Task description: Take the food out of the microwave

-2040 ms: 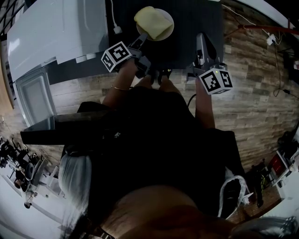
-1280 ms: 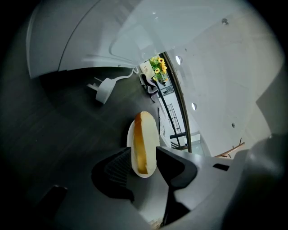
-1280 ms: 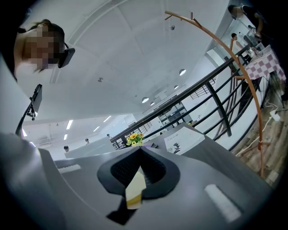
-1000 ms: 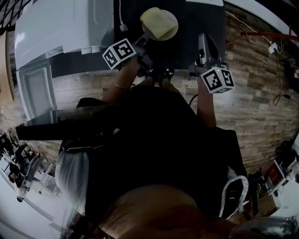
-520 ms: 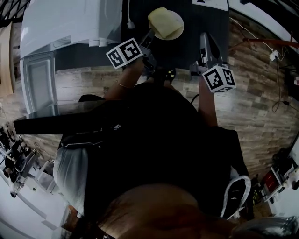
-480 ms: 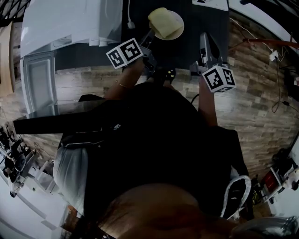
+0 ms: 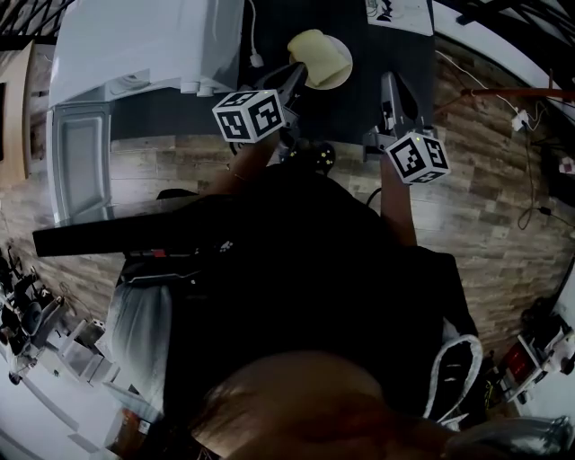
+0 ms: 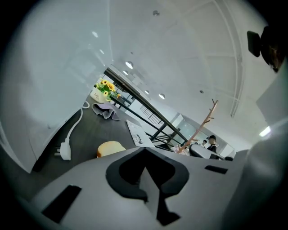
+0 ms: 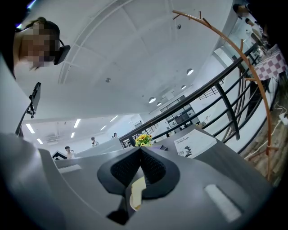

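Note:
A yellowish slice of bread [image 7: 313,49] lies on a small white plate [image 7: 337,74] on the dark table [image 7: 359,99], to the right of the white microwave [image 7: 144,45]. My left gripper [image 7: 297,72] hovers at the plate's near-left rim. Its jaws have just been closing and are now shut with nothing between them. In the left gripper view the bread [image 8: 111,148] shows just past the left gripper [image 8: 145,151]. My right gripper [image 7: 387,81] is shut and empty, right of the plate. In the right gripper view the bread [image 9: 138,187] shows below the right gripper [image 9: 139,150].
The microwave door [image 7: 81,162] hangs open at the left. A white plug and cable [image 8: 64,150] lie beside the microwave wall. A printed sheet [image 7: 400,11], a grey cloth [image 8: 105,112] and a pot of yellow flowers [image 8: 104,86] lie further back on the table.
My left gripper has lifted away from the plate's near rim and rolled, so its marker cube shows two faces. The plate with bread stays on the table. The right gripper has kept still.

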A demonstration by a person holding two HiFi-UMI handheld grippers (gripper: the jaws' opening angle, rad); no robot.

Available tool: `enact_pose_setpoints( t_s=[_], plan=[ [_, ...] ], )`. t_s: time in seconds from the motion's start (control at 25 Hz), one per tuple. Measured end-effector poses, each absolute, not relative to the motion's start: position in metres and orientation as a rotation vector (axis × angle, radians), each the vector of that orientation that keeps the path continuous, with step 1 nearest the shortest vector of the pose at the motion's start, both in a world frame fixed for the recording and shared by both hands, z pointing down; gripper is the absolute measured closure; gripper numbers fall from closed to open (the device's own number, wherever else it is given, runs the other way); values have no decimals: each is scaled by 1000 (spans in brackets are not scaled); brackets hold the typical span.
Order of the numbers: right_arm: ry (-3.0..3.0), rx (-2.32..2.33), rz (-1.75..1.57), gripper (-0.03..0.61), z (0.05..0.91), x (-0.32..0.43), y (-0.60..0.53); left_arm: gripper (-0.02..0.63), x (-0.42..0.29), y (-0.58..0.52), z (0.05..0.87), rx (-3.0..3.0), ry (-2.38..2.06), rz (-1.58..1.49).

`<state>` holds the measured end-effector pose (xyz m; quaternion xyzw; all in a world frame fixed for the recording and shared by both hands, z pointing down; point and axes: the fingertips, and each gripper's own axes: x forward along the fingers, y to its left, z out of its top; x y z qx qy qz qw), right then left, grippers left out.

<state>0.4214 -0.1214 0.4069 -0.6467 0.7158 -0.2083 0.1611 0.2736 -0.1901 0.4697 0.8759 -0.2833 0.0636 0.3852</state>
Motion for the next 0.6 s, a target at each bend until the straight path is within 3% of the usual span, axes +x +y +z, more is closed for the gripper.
enact_pose_setpoints(
  t_s=[0.6],
  plan=[
    [2100, -1841, -511, 578, 381, 427, -126, 606, 295, -189, 404, 2659, -737, 223]
  ],
)
